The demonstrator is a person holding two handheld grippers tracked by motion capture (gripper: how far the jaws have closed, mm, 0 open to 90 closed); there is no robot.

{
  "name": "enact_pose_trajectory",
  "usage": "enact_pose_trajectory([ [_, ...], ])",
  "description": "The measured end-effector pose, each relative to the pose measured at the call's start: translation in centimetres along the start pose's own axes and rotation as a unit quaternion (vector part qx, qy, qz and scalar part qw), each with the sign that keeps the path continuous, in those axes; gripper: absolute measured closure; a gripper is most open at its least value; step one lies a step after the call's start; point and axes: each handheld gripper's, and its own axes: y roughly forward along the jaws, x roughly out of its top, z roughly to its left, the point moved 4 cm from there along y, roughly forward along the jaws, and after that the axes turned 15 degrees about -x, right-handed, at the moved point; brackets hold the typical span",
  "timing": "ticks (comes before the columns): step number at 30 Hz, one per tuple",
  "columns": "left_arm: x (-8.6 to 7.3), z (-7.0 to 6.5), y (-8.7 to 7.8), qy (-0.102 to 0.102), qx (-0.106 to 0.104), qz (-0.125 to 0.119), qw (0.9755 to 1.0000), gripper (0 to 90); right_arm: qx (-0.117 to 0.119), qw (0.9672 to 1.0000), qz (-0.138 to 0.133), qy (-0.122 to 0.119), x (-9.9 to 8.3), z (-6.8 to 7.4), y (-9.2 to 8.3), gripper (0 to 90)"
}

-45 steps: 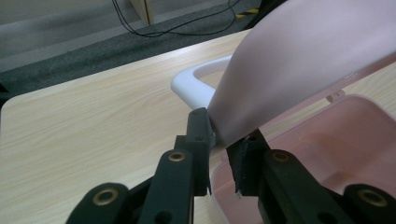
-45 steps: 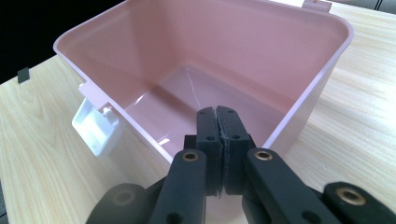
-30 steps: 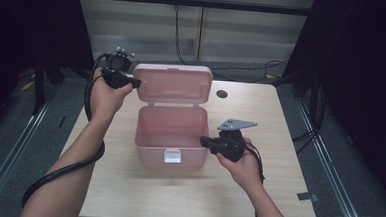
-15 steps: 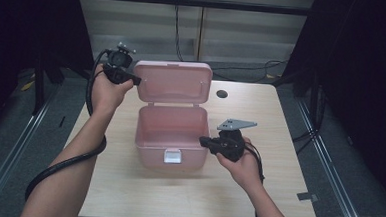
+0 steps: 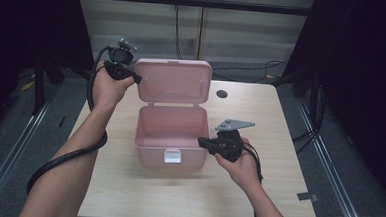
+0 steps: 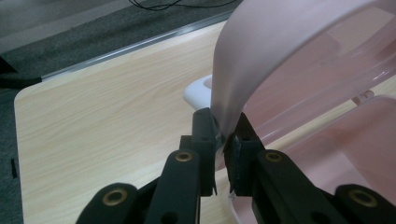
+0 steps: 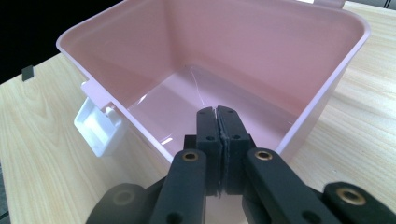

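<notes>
On the tabletop [image 5: 126,195] I had the pink box [image 5: 172,137] near the middle, nothing inside it, its lid [image 5: 172,82] raised upright behind. My left tool [image 5: 135,78] was clamped on the lid's left edge. My right tool [image 5: 202,141] was pressed fully closed against the box's right wall, gripping nothing I could see. The white latch [image 5: 172,156] hung at the front. Compared with a second earlier, the lid stood slightly more upright and the left hand sat slightly higher.
</notes>
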Motion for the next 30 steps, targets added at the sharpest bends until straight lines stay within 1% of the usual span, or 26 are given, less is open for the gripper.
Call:
enact_pose_trajectory([
  [4, 0.3, 0.2, 0.2, -0.001, 0.0, 0.003, 1.0, 83.6, -0.001, 1.0, 0.001, 0.0, 0.0, 0.0, 0.0, 88.9],
  [7, 0.5, 0.4, 0.3, -0.005, 0.0, 0.005, 1.0, 83.7, 0.002, 1.0, -0.001, 0.001, 0.0, 0.0, 0.0, 89.0],
  [8, 0.5, 0.4, 0.4, -0.01, -0.001, 0.007, 0.9999, 83.7, 0.002, 1.0, -0.002, 0.0, 0.0, 0.0, 0.0, 89.0],
  [13, 0.7, 0.6, 0.5, -0.009, 0.001, 0.006, 0.9999, 83.7, 0.002, 1.0, -0.002, 0.0, 0.0, 0.0, 0.0, 88.9],
  [18, 0.9, 0.8, 0.9, -0.016, 0.004, 0.003, 0.9999, 83.7, 0.002, 1.0, -0.003, 0.0, 0.0, 0.0, 0.0, 88.9],
  [23, 1.1, 1.0, 1.1, -0.014, 0.007, 0.007, 0.9999, 83.6, 0.002, 1.0, -0.003, -0.001, 0.0, 0.0, 0.0, 88.9],
  [25, 1.2, 1.1, 1.3, -0.02, 0.008, 0.006, 0.9997, 83.6, 0.003, 1.0, -0.005, -0.001, 0.0, -0.1, 0.0, 88.9],
  [26, 1.2, 1.2, 1.4, -0.018, 0.008, 0.006, 0.9998, 83.6, 0.003, 1.0, -0.004, 0.002, 0.0, -0.1, 0.0, 88.9],
  [30, 1.4, 1.6, 1.8, -0.024, 0.008, 0.004, 0.9997, 83.6, 0.003, 1.0, -0.007, 0.006, -0.1, -0.1, 0.0, 88.9],
])
